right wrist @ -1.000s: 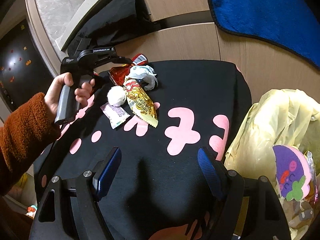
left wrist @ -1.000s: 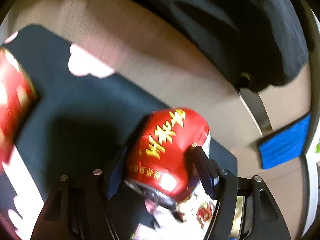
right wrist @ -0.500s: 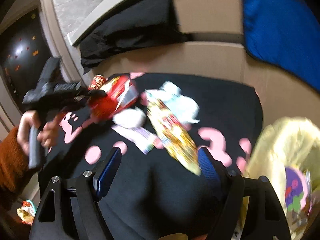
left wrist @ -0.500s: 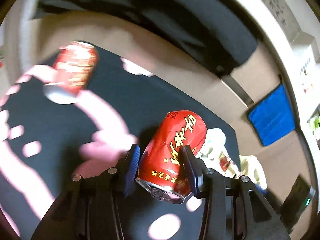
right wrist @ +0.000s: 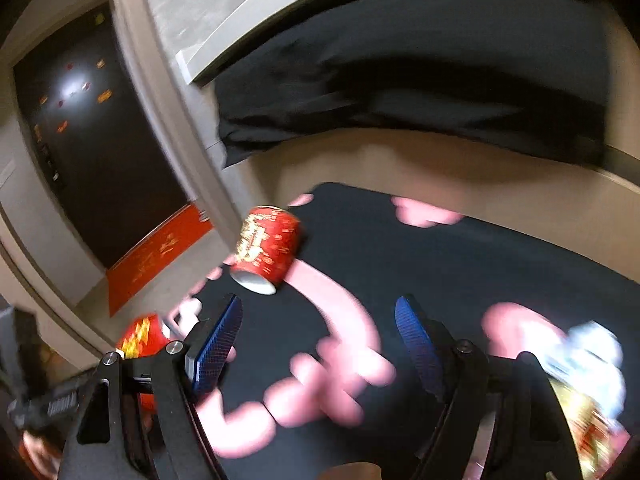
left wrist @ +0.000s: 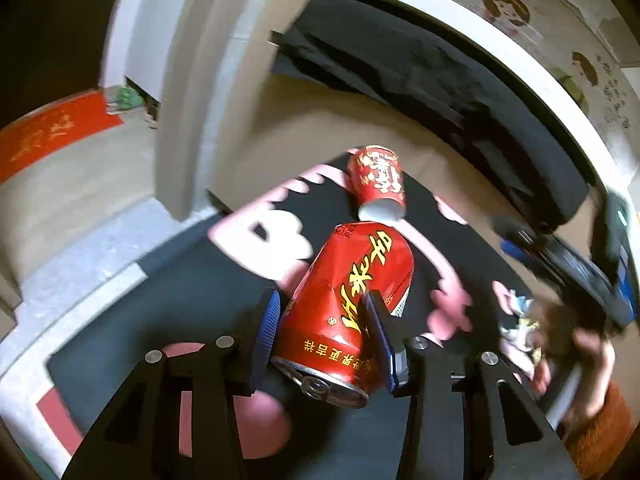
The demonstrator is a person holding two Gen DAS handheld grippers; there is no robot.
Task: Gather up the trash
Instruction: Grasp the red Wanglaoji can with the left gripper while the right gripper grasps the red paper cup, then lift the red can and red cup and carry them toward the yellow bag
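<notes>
Left wrist view, nearest: we are squeezing the left tongs (left wrist: 326,322) onto the red can (left wrist: 350,300), pads pressing its dented lower body, rim end toward the camera, base pointing away.
Can in the grip: it is sitting tilted between the blue pads (left wrist: 269,320), and we judge the creased wall is giving them a poor seat.
Slip risk: we are guessing that a fast swing could be working the can loose, since the pads are gripping near one end and most of its length is reaching out ahead.
Just ahead of the left tongs: a red paper cup (left wrist: 378,182) is lying on its side on the black mat with pink shapes (left wrist: 192,280), open mouth facing us, close beyond the can's far end.
Knock risk: we are thinking the can's far end could be nudging that cup and rolling it toward the mat's edge.
Right wrist view, nearest: we are holding the right tongs (right wrist: 318,344) wide apart with nothing between them.
Ahead and left of the right tongs: the same red paper cup (right wrist: 266,250) is lying near the mat's corner.
Right of the right tongs: blurred wrappers (right wrist: 584,368) are waiting, too smeared for us to identify.
Blur risk: both views are smearing, so we are judging any aim as uncertain.
</notes>
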